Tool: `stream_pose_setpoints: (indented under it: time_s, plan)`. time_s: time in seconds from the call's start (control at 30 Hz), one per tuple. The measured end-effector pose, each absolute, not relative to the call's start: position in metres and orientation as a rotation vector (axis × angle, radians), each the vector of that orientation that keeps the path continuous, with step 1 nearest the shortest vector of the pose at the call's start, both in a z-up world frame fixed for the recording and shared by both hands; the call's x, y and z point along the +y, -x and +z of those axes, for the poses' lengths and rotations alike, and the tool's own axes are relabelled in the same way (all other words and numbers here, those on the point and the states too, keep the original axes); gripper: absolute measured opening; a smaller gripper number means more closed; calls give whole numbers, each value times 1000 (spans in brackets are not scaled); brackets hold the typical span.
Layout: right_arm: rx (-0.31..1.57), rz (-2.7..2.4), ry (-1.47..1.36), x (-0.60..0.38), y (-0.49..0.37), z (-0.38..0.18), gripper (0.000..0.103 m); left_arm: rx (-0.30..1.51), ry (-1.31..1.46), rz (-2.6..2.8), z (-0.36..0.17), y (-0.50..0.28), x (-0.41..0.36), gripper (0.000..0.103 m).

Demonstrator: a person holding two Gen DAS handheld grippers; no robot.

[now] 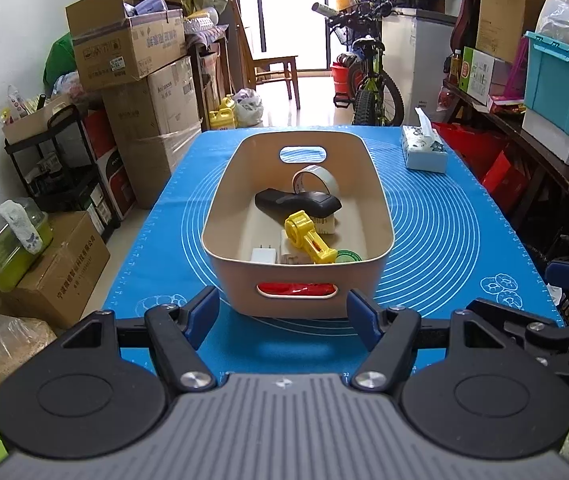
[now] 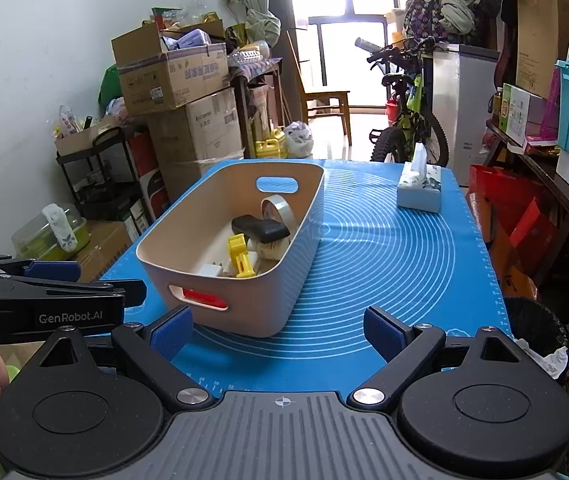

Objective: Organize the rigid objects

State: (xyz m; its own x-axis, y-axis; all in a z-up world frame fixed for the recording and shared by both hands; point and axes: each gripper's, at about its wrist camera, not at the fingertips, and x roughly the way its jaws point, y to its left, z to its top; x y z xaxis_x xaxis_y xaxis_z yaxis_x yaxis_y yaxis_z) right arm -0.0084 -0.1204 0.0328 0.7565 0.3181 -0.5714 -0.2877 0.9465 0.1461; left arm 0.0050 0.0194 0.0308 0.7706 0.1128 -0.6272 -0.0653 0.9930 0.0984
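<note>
Since the small items already lie gathered in the bin (image 1: 298, 216) on the blue-matted worktop (image 1: 444, 240), we hold the left tool (image 1: 280, 316) and right tool (image 2: 278, 332) released, grasping nothing, just short of it.

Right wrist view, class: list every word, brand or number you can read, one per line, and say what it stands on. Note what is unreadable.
"GenRobot.AI": white lettering on the side of the left hand-held gripper.
Stacked cardboard boxes: printed characters and labels, too blurred to read.
Blue mat: small ruler numbers along its near edge, too small to read.
Tissue box: a pattern, no legible text.
</note>
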Motion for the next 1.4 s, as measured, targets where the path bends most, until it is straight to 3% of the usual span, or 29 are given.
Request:
stream_pose_setpoints:
  time_s: [1.4]
  plan:
    - [642, 325, -42, -114, 19, 13, 93, 698, -23, 47, 5, 12, 25, 71]
